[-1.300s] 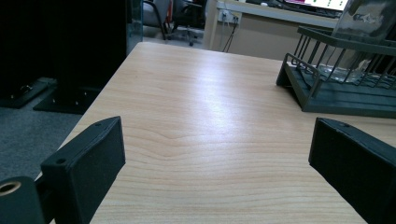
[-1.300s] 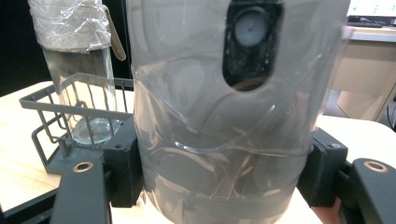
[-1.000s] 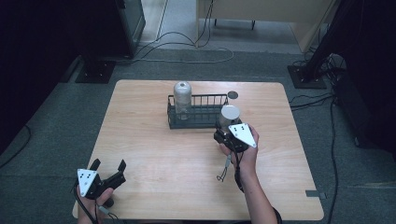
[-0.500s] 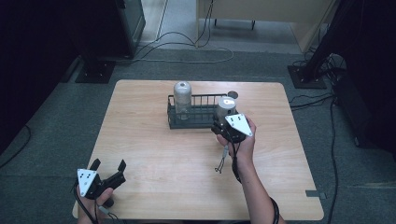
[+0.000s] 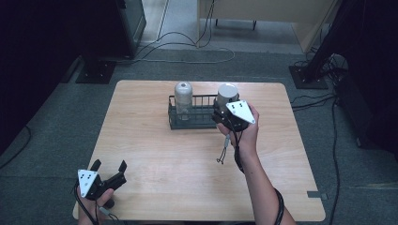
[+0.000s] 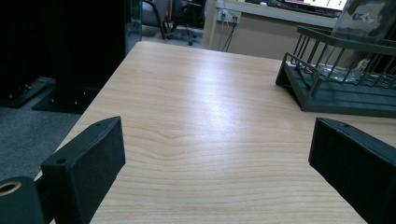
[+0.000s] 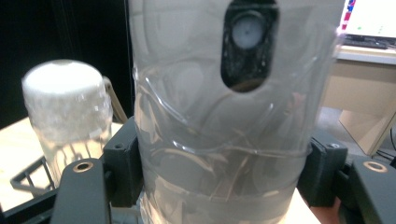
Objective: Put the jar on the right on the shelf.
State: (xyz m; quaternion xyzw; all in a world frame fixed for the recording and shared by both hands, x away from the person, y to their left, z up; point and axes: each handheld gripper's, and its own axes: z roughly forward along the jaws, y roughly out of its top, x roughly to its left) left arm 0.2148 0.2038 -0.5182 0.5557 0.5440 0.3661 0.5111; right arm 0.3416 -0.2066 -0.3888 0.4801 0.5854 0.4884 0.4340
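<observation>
The right gripper's (image 5: 224,112) jaws clamp a clear glass (image 7: 219,140) upside down, held over the dark wire rack (image 5: 195,123) – beside a second inverted glass (image 5: 183,96) standing in it. The left gripper (image 5: 111,169) rests at the surface's (image 5: 187,159) near corner – jaws wide, holding nothing

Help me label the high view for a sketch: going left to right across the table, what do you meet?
Left gripper at the near left edge → upturned glass standing in the wire rack → second glass clamped in the right gripper.
</observation>
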